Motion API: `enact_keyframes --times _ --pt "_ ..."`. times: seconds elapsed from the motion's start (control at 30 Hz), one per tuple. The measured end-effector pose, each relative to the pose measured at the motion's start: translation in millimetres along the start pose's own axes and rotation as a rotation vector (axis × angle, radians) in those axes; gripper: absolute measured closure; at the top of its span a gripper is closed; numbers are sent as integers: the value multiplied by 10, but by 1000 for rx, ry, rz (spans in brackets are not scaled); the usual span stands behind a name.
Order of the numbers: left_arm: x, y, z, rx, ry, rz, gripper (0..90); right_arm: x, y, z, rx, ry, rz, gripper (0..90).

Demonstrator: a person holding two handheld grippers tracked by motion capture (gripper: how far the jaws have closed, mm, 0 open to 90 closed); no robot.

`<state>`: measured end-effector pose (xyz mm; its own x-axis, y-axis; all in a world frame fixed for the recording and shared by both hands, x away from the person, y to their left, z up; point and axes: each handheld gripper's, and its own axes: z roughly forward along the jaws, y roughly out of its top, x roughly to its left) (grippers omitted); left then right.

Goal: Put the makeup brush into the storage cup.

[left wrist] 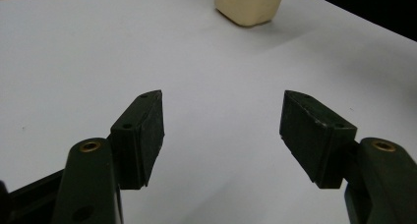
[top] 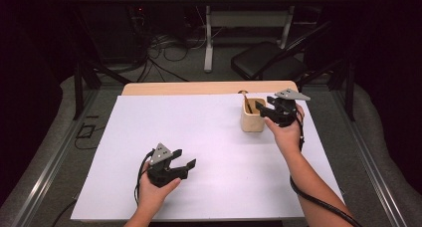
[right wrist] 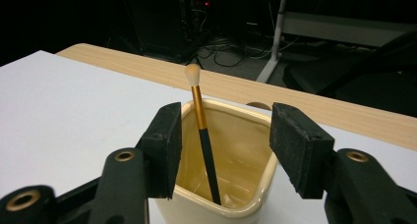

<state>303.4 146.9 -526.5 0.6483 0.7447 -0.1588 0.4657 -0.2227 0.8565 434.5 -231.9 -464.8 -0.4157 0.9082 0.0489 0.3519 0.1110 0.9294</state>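
Dark floor, tangled cables and a black chair (top: 266, 62) lie beyond the white surface (top: 199, 152), whose far edge shows a strip of bare wood. Toward the far right of that surface stands a cream cup (top: 252, 117) with squarish walls, upright. Inside the cup a small brush (right wrist: 202, 135) leans, its black handle resting in the bottom, a gold band above that, and its pale tuft poking up past the far rim.

From the cup's right side the right gripper (top: 265, 111) reaches in, held in the person's right hand (top: 287, 132). In the right gripper view its fingers (right wrist: 164, 145) are spread, one on each side of the cup's near rim, with the brush standing between them; they pinch nothing, and whether either pad touches the cup's wall I cannot tell.

Well apart from the cup, nearer the person and to the left, the left gripper (top: 186, 160) is held just above the bare surface in the left hand (top: 152, 192). Its fingers (left wrist: 142, 135) are also spread wide and hold nothing; in the left gripper view the cup's base (left wrist: 250, 5) sits far ahead of them.
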Motion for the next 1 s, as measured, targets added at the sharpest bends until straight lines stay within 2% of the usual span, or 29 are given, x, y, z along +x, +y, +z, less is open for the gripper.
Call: enact_keyframes --times 0.37,0.77,1.0 --pt "4 2 -6 1 3 2 338 51 26 4 4 5 -14 380" --pt "5 1 -3 2 3 2 338 83 -19 -1 7 10 -5 366" --pt "6 3 -7 1 4 3 338 118 -24 -33 4 23 -17 358"
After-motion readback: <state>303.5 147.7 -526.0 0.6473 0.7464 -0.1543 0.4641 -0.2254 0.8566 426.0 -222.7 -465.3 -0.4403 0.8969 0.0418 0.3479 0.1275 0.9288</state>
